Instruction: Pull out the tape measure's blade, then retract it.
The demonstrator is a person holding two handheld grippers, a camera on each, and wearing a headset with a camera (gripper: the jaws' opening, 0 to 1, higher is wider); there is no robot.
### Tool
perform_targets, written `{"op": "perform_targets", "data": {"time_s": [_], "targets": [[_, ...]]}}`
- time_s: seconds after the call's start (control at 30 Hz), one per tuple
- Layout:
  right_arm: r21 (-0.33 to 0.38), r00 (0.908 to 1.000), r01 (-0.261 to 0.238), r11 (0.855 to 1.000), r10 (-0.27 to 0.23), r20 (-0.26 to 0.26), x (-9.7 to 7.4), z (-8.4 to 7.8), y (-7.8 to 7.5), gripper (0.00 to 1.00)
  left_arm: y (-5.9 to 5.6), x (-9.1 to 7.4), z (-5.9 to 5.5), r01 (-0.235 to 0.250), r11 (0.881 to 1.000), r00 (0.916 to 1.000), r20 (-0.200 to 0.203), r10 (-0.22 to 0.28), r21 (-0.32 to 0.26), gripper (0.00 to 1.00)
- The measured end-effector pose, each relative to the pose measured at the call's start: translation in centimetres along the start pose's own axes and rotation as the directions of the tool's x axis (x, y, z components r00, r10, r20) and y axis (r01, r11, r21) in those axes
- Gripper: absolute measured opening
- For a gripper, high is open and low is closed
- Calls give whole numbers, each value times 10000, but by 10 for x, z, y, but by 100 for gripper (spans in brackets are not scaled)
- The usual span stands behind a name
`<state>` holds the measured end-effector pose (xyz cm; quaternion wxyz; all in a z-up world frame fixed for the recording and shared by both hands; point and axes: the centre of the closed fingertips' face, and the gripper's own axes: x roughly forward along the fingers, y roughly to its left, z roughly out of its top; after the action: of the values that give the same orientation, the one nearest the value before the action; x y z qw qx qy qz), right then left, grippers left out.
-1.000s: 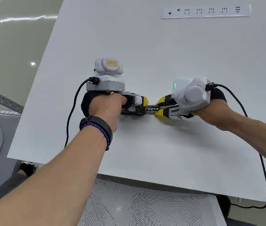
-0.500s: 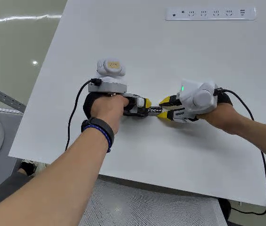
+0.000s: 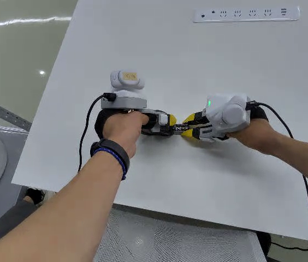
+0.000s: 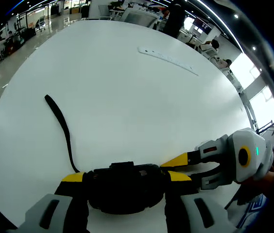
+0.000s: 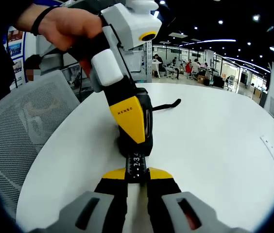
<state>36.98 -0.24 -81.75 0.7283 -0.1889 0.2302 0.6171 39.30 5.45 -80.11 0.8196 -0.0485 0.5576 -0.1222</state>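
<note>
The tape measure (image 3: 163, 124) (image 4: 122, 189) (image 5: 125, 144), a black case, sits just above the near part of the white table (image 3: 197, 65) (image 4: 127, 87) (image 5: 200, 136). It is clamped between the yellow-tipped jaws of the left gripper (image 3: 165, 123) (image 4: 125, 177), which press against its two sides. A short length of blade (image 3: 177, 127) (image 5: 136, 166), with printed numbers showing, runs out of the case toward the right gripper (image 3: 187, 126) (image 5: 137, 174). That gripper's jaws are closed on the blade's end, so the two grippers meet almost tip to tip.

From the far side of the case a black wrist strap (image 4: 61, 128) (image 5: 166, 105) trails loose across the tabletop, curving away from both grippers. Behind the case, on the person's left, a hand (image 3: 124, 124) wraps the left gripper's handle, with a dark wristband (image 3: 110, 146) below it and a black cable (image 3: 86, 123) looping off toward the table's left edge. On the other side of the case, the right hand (image 3: 258, 134) grips its handle, and another cable (image 3: 301, 185) runs back along the forearm.

Well beyond the tape measure, at the table's far edge, lies a white power strip (image 3: 247, 13) (image 4: 168, 57). On the near side, past the table edge, is the mesh of a grey chair (image 3: 159, 234) (image 5: 30, 131).
</note>
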Motion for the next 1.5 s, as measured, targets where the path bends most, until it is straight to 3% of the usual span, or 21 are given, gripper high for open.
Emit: {"op": "perform_targets", "data": {"time_s": [0.97,1.5], "targets": [[-369,9986,-509,9980,503,-168,14,11,2,13,5,-4,0,-103,9998,9999,-47,102,-186,60],[-334,9984,-501,9982,492,-268,18,14,1,13,6,-3,1,-37,9992,10000,-8,37,-391,60]]}}
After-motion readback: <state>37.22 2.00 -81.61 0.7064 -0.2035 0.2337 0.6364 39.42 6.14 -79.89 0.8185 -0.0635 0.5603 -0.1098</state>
